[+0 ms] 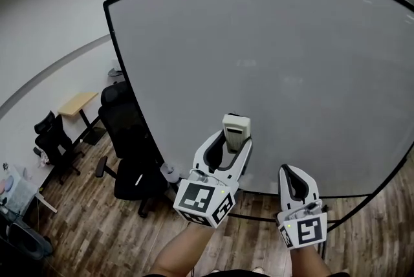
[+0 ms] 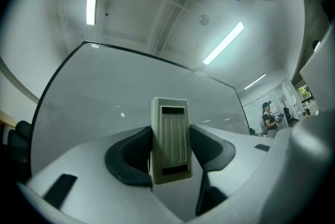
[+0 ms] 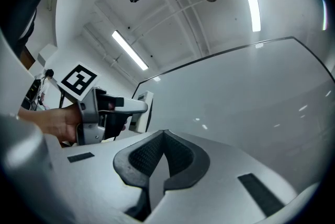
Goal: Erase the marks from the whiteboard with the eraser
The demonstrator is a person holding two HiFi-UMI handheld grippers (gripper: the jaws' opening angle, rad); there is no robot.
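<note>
The left gripper [image 1: 231, 147] clamps the eraser [image 1: 236, 128] low before the whiteboard [image 1: 310, 30]; the right gripper [image 1: 296, 178], jaws together, holds nothing. Pressing the eraser flat against the faint marks [image 1: 246, 64] higher up would likely work best.

Smooth, semi-gloss whiteboard [image 1: 278, 55] – faint light glints on it; thin black rim, matt. Matt cream plastic eraser [image 1: 235, 127], ribbed back. Left gripper [image 2: 170, 140] & right gripper [image 3: 164, 157]: smooth white plastic shells w/ black, finely textured, rubbery-looking pads. Wood-look plank floor [image 1: 84, 214], low sheen. Pale wood desk [image 1: 76, 103]. Black matt chair [image 1: 126, 130] – fabric or mesh, can't tell.
</note>
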